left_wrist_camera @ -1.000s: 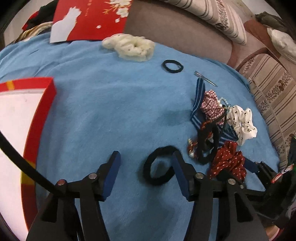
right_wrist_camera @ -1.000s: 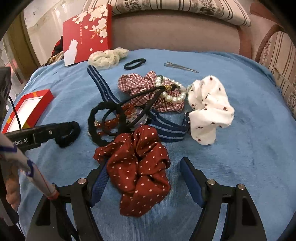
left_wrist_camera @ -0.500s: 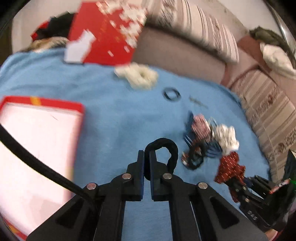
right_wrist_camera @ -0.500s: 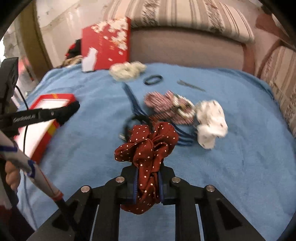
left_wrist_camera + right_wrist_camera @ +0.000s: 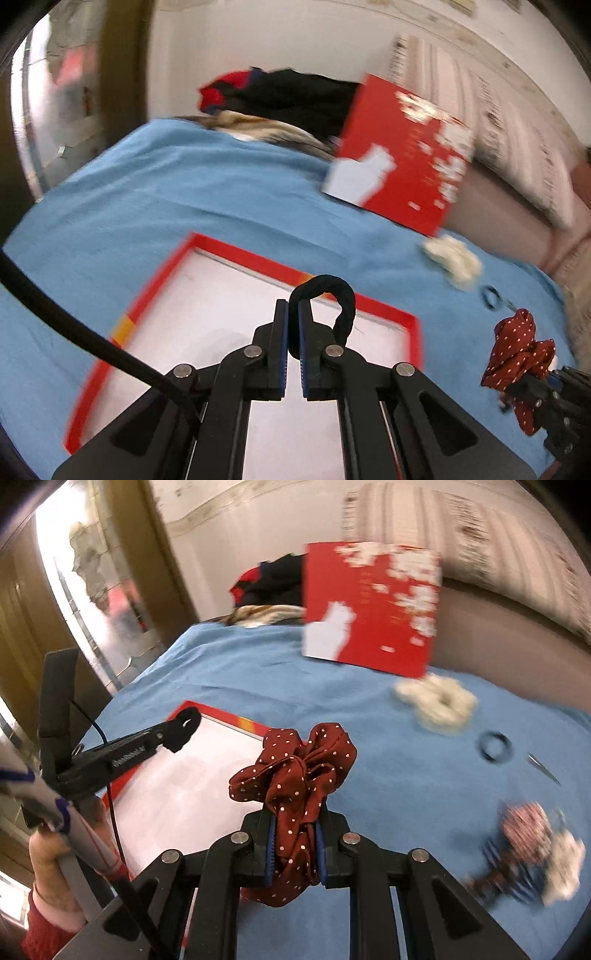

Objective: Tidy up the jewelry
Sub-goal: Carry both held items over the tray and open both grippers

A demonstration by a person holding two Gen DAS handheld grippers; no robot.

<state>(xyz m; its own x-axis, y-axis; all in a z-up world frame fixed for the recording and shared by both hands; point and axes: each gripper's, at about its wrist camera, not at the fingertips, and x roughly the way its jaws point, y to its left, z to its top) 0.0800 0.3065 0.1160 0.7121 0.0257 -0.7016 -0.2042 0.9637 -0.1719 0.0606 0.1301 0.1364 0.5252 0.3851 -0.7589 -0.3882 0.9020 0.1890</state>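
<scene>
My left gripper (image 5: 292, 321) is shut on a thick black hair tie (image 5: 334, 295) and holds it above the red-rimmed white box tray (image 5: 369, 302). It also shows in the right wrist view (image 5: 183, 725), over the tray (image 5: 221, 714). My right gripper (image 5: 295, 827) is shut on a dark red polka-dot scrunchie (image 5: 295, 771), held above the blue cloth just right of the tray. The scrunchie also shows in the left wrist view (image 5: 517, 350).
A red box lid (image 5: 369, 605) leans against the sofa back. A cream scrunchie (image 5: 436, 701), a small black hair tie (image 5: 495, 746) and a metal clip (image 5: 543, 768) lie on the blue cloth (image 5: 258, 672). A blurred pile of hair accessories (image 5: 524, 853) lies at right.
Both grippers closed on their items, lifted them off the cloth and swung left towards the red-rimmed tray. The left gripper now hangs over the tray.
</scene>
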